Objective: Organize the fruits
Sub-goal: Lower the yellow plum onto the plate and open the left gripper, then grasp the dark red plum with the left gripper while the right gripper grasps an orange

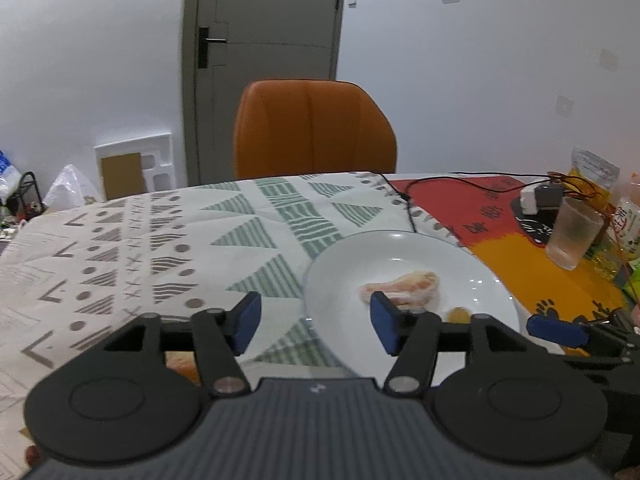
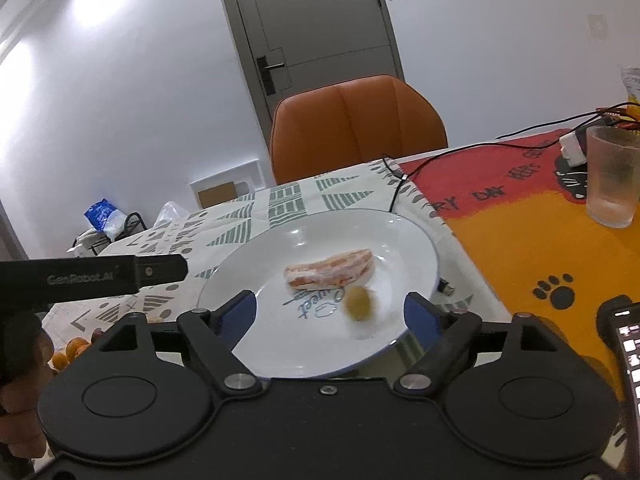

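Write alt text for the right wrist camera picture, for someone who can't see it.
An open right gripper frames a white plate holding a peeled pink-orange fruit segment and a small yellow-green fruit. Behind are a patterned tablecloth, an orange chair and a frosted glass.

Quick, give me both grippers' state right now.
Left gripper: open, nothing between its pads.
Right gripper: open, holding nothing; the small yellow-green fruit lies loose on the white plate.

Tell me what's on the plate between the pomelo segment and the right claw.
In the right wrist view, a small yellow-green fruit lies on the white plate between the pomelo segment and the open right claw, beside blue lettering.
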Available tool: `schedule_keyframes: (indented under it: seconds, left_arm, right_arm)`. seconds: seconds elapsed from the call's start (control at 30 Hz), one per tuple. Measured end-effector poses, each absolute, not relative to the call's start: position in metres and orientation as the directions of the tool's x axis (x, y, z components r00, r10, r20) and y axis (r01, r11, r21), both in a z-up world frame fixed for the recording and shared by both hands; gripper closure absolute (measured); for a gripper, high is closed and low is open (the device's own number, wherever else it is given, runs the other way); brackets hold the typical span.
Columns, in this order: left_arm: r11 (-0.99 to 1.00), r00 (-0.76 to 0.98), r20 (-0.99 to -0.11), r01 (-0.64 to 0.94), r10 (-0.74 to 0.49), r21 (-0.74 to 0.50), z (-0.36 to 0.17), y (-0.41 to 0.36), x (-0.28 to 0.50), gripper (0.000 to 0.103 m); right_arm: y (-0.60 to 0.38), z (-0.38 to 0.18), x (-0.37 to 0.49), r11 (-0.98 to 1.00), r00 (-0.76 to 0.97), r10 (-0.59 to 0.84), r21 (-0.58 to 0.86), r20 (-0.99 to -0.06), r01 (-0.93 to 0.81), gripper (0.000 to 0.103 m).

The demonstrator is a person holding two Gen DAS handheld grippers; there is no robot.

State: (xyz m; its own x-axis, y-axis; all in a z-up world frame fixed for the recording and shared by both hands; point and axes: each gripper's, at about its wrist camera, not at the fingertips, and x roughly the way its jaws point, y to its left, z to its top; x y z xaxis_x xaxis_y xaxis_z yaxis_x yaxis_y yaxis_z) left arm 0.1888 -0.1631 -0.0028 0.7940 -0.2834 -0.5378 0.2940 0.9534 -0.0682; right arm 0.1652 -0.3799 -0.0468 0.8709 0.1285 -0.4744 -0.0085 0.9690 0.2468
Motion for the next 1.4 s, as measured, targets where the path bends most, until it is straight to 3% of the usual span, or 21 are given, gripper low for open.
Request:
schedule_keyframes:
  seconds: [0.33,0.57,1.4]
  left_arm:
    - [0.970,0.819,-0.524,0.232,-0.235,-0.074,-0.003,-0.127,0.177,0.022]
    - [0.975,0.812,-0.540,0.180,-0.223,-0.133,-0.005,-0.099,0.168,0.016]
    - [0.991,0.820,-0.570,-0.018,-0.061,-0.131,-0.017,-0.020,0.138,0.013]
  right_arm:
    - [-0.365,-0.045,0.164,0.964,0.875,0.151,0.263,-0.460,-0.028,0.008]
    - [-0.354,-0.042,0.162,0.957,0.881,0.177,0.286,-0.439,-0.050,0.000]
    - [-0.291,-0.048,0.164,0.936,0.833,0.317,0.293,-0.454,-0.197,0.000]
